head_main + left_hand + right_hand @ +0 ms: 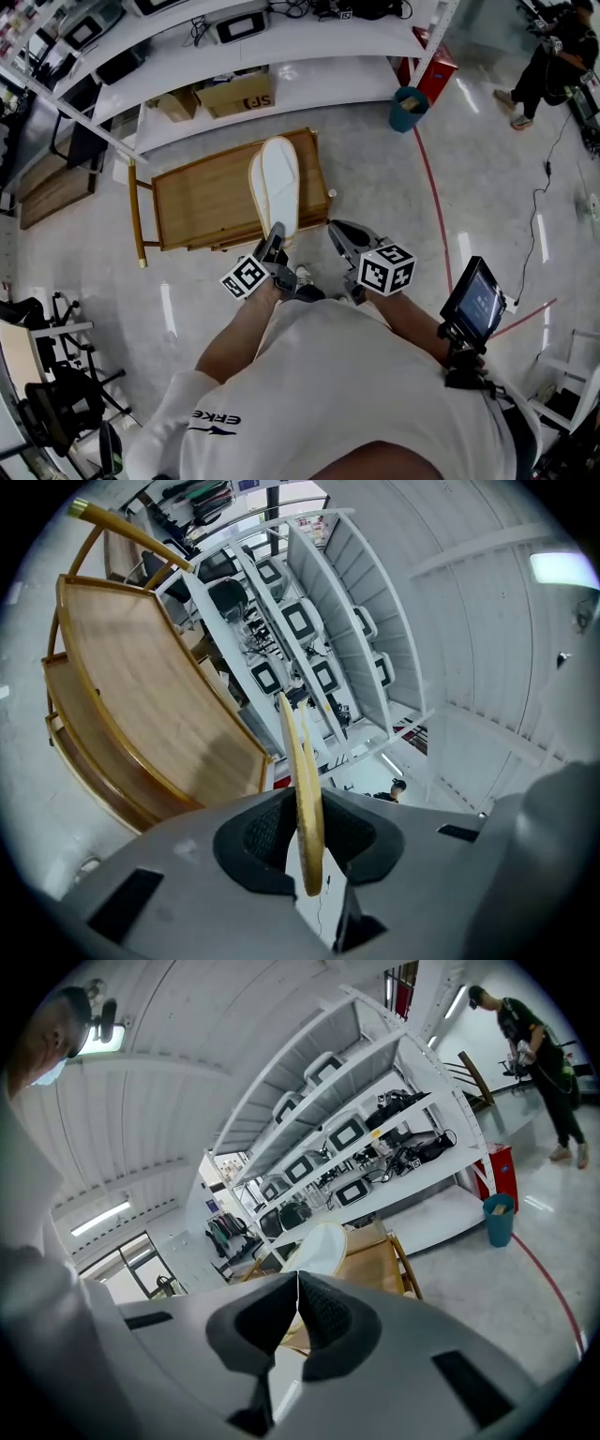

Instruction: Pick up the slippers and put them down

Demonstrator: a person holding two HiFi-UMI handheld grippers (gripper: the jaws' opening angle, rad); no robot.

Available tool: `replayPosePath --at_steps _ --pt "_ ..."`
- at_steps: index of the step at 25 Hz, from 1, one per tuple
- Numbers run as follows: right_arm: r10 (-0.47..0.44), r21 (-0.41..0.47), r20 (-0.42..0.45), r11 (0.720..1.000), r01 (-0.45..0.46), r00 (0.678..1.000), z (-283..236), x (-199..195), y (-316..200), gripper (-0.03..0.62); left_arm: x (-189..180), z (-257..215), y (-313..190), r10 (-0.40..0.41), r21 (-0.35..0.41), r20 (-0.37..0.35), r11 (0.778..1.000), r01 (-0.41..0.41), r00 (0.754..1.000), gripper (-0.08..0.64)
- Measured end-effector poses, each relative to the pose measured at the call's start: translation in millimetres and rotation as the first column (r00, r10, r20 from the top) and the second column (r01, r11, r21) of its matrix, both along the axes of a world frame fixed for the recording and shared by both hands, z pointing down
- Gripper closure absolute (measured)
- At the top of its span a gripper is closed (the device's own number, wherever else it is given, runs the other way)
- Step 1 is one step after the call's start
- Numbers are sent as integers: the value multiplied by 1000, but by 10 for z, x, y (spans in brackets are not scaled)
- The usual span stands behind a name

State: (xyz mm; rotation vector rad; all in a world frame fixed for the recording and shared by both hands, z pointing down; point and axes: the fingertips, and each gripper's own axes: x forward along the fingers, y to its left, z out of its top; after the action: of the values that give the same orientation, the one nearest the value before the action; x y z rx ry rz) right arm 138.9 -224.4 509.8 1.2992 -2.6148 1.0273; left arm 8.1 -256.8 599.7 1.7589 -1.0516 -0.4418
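A pair of white slippers with pale yellow soles is held sole to sole and stands upright over the low wooden cart. My left gripper is shut on their lower end. In the left gripper view the slippers show edge-on, pinched between the black pads of my left gripper, with the cart's top beyond. My right gripper hangs just right of the slippers with nothing in it. In the right gripper view my right gripper has its pads touching, with the slippers and the cart ahead.
White shelving with monitors runs behind the cart, with a cardboard box on its bottom board. A blue bin stands at the shelf's right end. A person walks at the far right. A small screen is mounted by my right side.
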Motion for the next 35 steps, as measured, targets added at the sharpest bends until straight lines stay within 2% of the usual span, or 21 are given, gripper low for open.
replayPosePath --at_steps 6,13,24,35 --pt "26 -24 -22 999 -26 999 73 -4 -229 586 8 222 -271 28 -41 -3 999 -28 1000 495" --pt "39 -101 -40 994 -43 998 372 -87 -434 586 -46 554 -551 32 -102 -16 994 -34 999 495" --pt "56 -196 -66 978 -68 996 607 -110 -446 586 1 953 -705 42 -183 -53 982 -51 998 495" --pt "62 -236 -97 968 -83 993 686 -202 -565 586 49 1232 -802 37 -263 -84 963 -57 996 495"
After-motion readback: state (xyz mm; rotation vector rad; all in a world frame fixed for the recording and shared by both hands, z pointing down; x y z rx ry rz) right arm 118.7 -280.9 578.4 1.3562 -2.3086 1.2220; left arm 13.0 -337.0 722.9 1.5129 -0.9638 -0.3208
